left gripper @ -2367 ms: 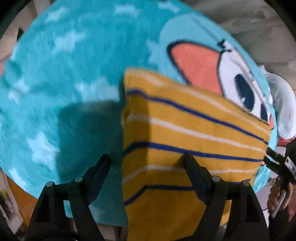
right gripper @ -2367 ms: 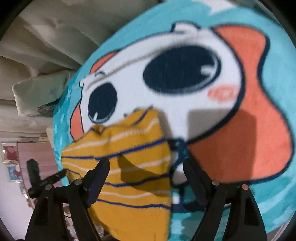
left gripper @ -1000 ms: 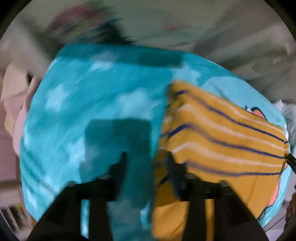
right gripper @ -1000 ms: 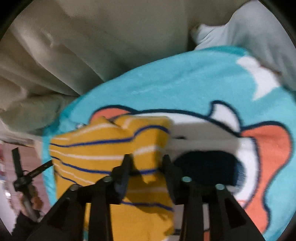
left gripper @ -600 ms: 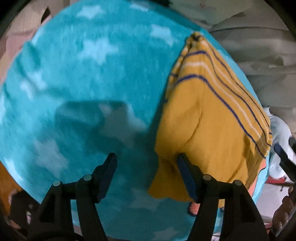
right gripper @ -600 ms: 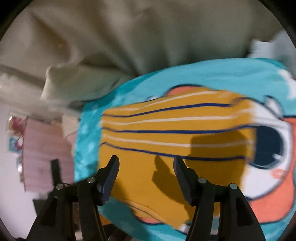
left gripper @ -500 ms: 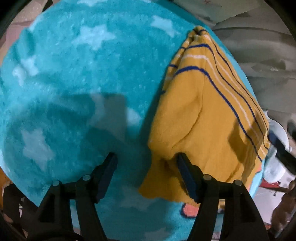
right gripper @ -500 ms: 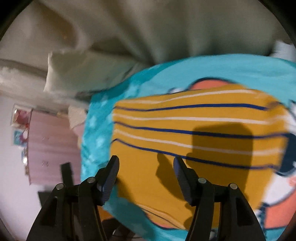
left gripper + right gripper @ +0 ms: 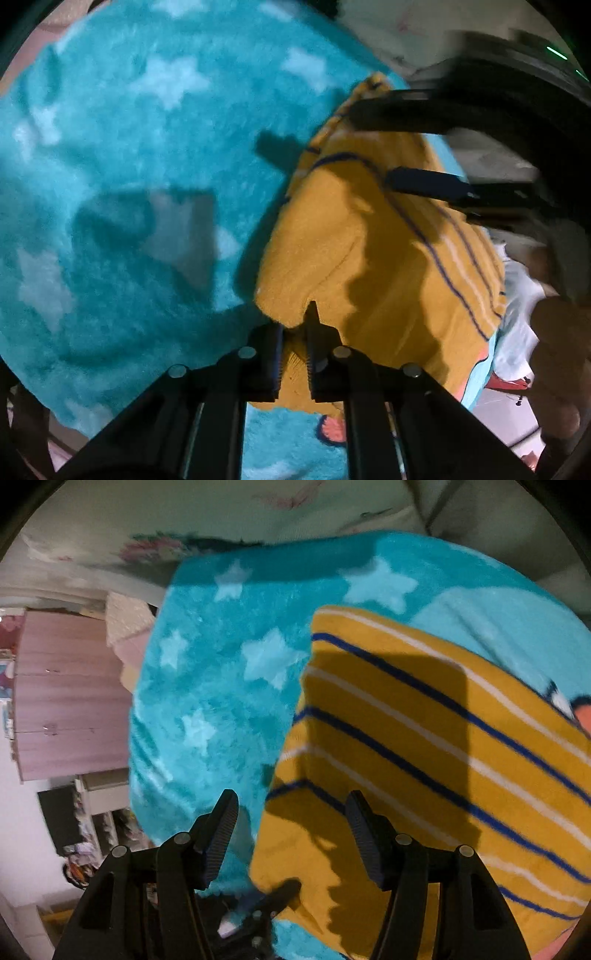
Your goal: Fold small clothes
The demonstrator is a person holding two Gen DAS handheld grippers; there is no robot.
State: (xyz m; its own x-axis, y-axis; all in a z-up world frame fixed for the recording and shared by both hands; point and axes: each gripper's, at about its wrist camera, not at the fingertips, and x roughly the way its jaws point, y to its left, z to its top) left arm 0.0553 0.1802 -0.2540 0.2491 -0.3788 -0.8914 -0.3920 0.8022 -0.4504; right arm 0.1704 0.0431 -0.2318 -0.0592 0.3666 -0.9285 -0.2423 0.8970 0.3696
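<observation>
A yellow garment [image 9: 369, 258] with blue and white stripes lies folded on a teal star blanket [image 9: 147, 166]. My left gripper [image 9: 295, 332] points down at the garment's near corner, its jaws closing tight with the yellow fabric pinched between the pads. In the right wrist view the garment [image 9: 443, 738] fills the right side. My right gripper [image 9: 291, 801] hovers open over its left edge, which runs between the fingers untouched. The left gripper [image 9: 280, 890] shows just below it at the same edge. The right gripper [image 9: 371, 147] also appears over the garment's far striped end.
The teal blanket [image 9: 221, 683] lies on pale bedding [image 9: 258, 517]. A pink cabinet [image 9: 66, 701] stands beyond the bed's edge at left. A white cloth [image 9: 517, 295] lies past the garment, and a person's hand [image 9: 554, 332] is at the right rim.
My left gripper, open half a second ago, has shut on the garment's near corner. My right gripper has swept across the stripes to the garment's left edge and now shows in the left wrist view.
</observation>
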